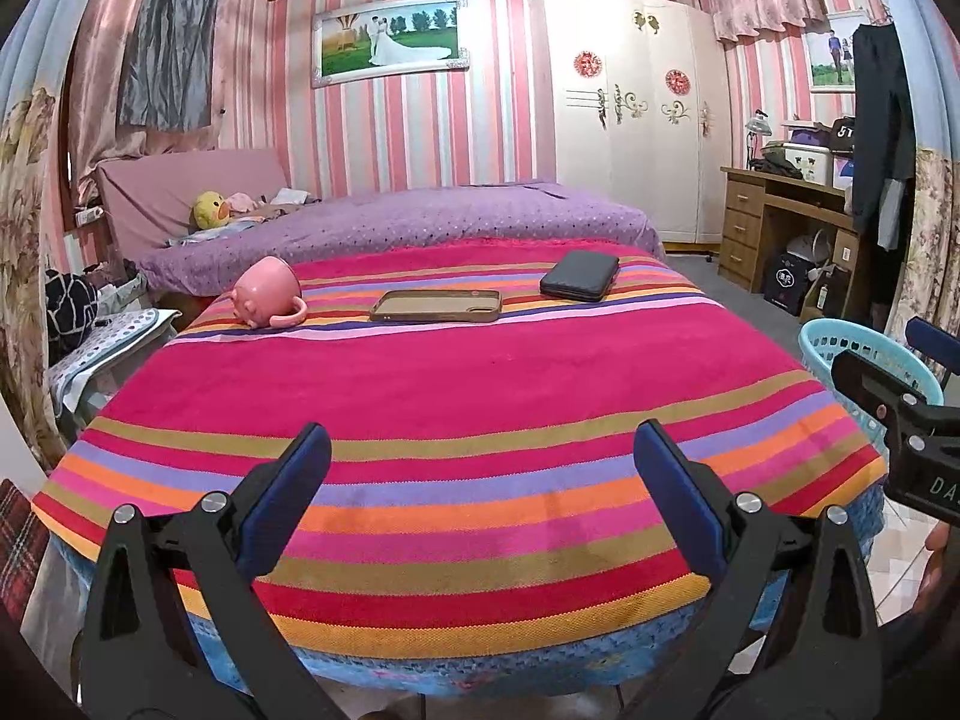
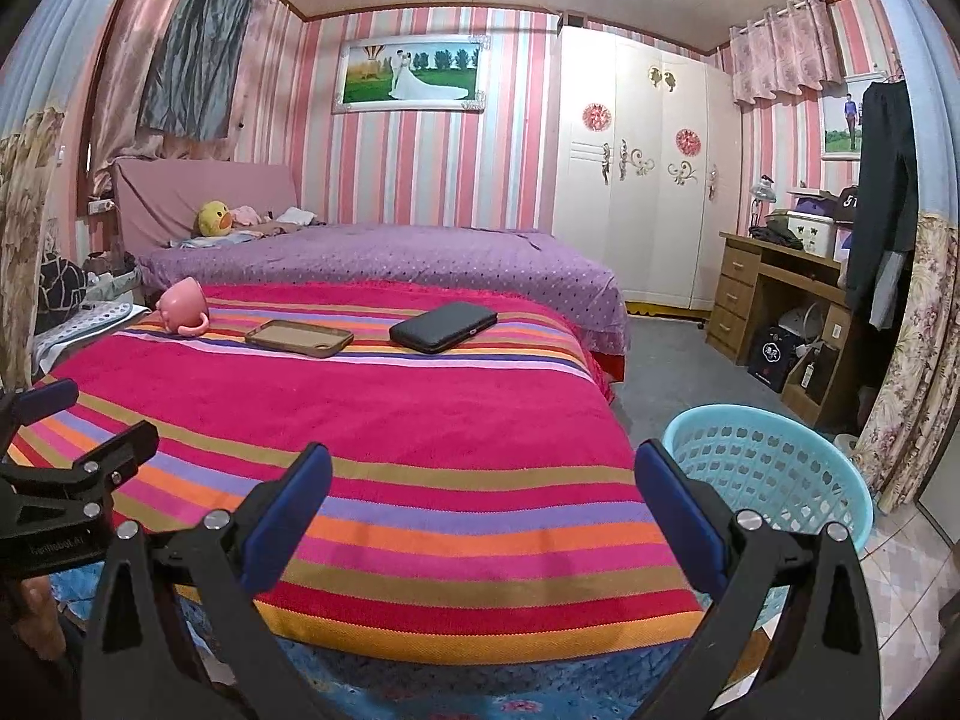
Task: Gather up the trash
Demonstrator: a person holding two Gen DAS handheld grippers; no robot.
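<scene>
— Three things lie on the striped blanket [image 1: 456, 372]: one pink mug [image 1: 267, 294] tipped on its side, one brown phone case [image 1: 435, 306], one dark wallet [image 1: 579, 276].
— And the bin?
— One light-blue perforated basket [image 2: 774, 480], on the floor right of the surface.
— Tools?
— Left tool [image 1: 480, 480] and right tool [image 2: 480, 480] both gape, empty. Writing on them is too cropped to read.

Striped blanket [image 1: 456, 396] in red, pink, orange and purple spread over the bed. Along its far edge, well apart: pink mug [image 1: 267, 293] tipped on its side at left, brown phone case [image 1: 435, 305] mid-row, dark wallet [image 1: 579, 276] at right.
</scene>
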